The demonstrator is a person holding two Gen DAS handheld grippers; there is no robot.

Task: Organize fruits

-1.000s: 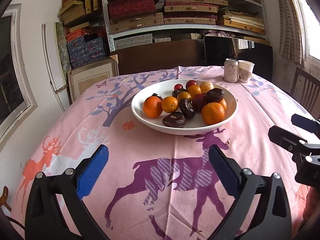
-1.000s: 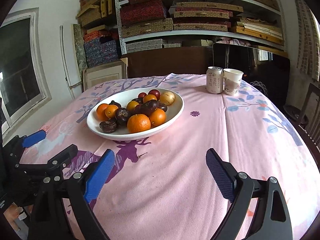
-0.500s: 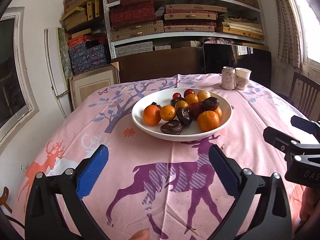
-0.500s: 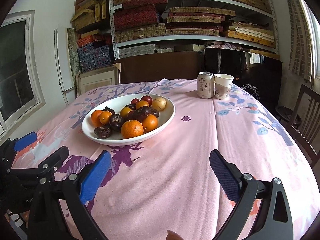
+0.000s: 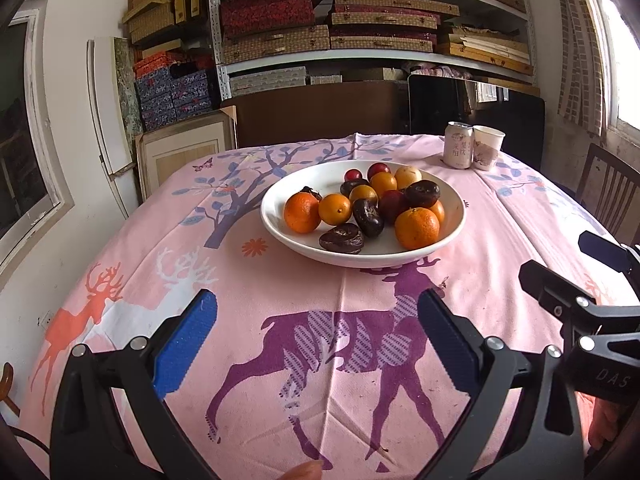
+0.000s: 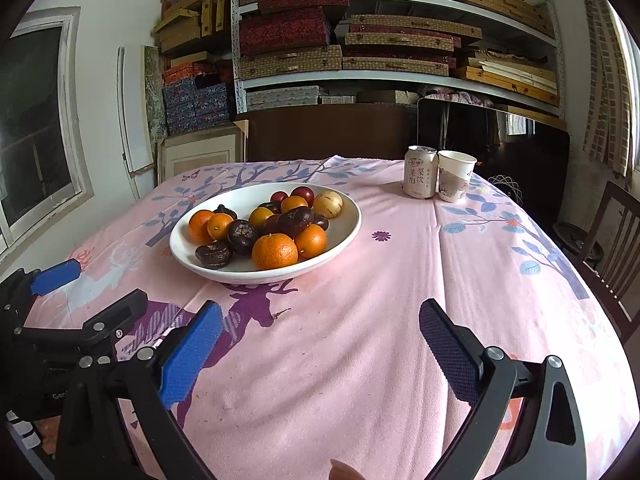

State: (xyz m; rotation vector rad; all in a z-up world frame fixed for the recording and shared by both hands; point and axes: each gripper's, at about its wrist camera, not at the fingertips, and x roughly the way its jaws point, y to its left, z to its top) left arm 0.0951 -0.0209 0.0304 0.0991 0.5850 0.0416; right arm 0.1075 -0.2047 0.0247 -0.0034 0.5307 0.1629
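Shelves (image 6: 392,32) stacked with woven and patterned boxes fill the wall behind a counter (image 6: 400,300) covered in a pink cloth printed with deer and trees. You hold 2 grippers low over the near edge of that cloth. Your left gripper (image 5: 318,338) has its blue-padded fingers spread wide, with nothing between them. Your right gripper (image 6: 320,346) is spread just as wide and holds nothing. Neither touches any fruit. A wide white bowl (image 5: 454,200) sits on the cloth ahead of both grippers, left of center from the right wrist. Piled inside are oranges (image 5: 417,228), dark brown wrinkled fruits (image 5: 342,238), small red fruits (image 5: 378,169) at the back, and 1 pale yellow fruit (image 6: 328,204). Near the far edge, a drink can (image 6: 420,177) stands just beside a paper cup (image 6: 455,176). A wooden chair (image 6: 612,240) stands at the right.
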